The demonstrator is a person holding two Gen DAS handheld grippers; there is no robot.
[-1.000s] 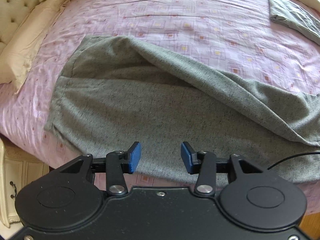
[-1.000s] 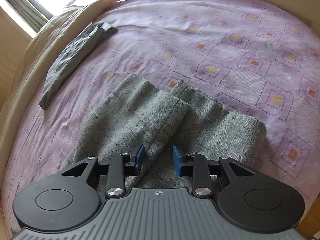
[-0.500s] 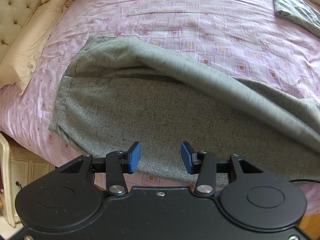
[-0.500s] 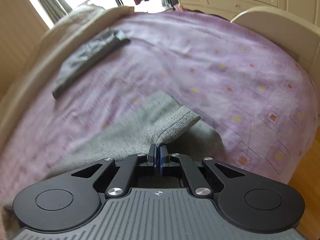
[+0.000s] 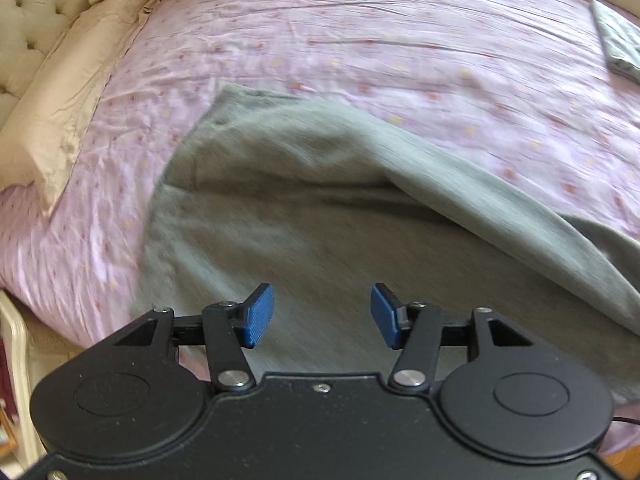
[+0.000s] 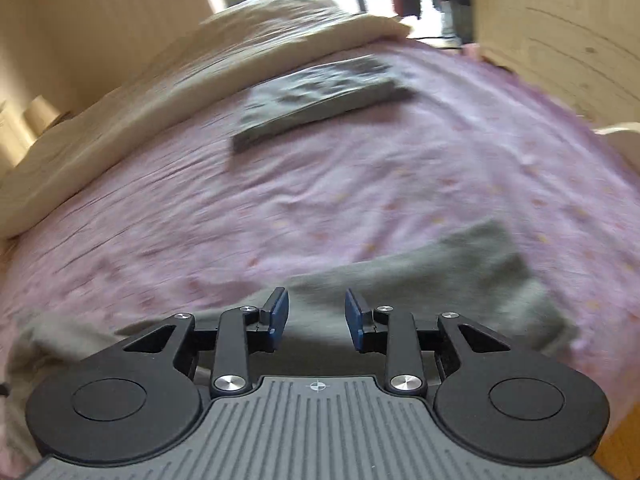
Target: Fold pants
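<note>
Left wrist view: your left claw (image 5: 322, 316) hung above the grey pants (image 5: 320, 216) with its jaws opening and nothing between its blue pads. The pants lay spread on the pink bed sheet (image 5: 360, 48), one side folded over. Your right claw (image 6: 316, 316) was also opening, empty, above a pant leg (image 6: 460, 272). Beyond lay a folded grey garment (image 6: 320, 92).

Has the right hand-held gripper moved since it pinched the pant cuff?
Yes. The right hand-held gripper has let go, jaws opening, and swung toward the folded dark garment.
</note>
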